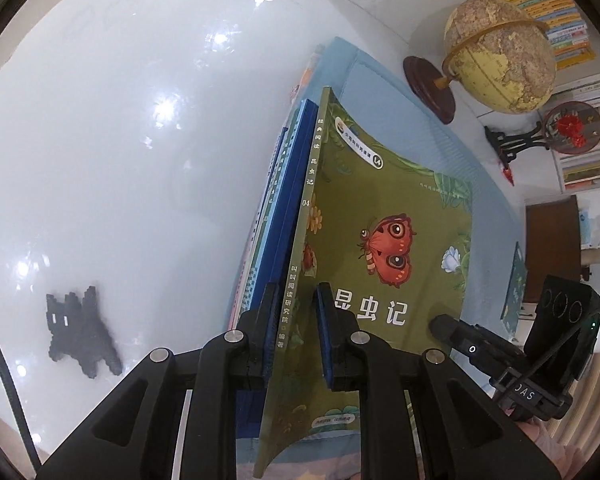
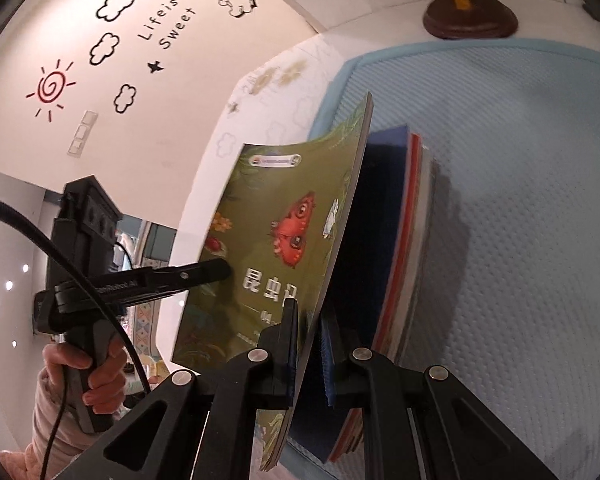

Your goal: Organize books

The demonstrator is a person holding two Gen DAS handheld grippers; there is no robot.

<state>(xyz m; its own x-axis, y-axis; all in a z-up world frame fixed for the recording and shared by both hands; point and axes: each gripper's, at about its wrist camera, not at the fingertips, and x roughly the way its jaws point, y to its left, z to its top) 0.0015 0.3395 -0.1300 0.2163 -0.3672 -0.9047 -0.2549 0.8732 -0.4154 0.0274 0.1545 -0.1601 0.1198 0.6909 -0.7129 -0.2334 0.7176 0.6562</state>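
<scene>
Left gripper pinches spine edge of green butterfly book. Right gripper pinches its other edge. Book tilts over book stack on blue mat.

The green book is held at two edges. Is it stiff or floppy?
Probably floppy: the green book is thin and its cover bows between the left gripper and the right gripper. Its glossy cover may be slippery. It is likely light.

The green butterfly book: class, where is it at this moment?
The green butterfly book is held up by both grippers above the blue mat, right beside the stack of books, with the globe beyond it.
</scene>
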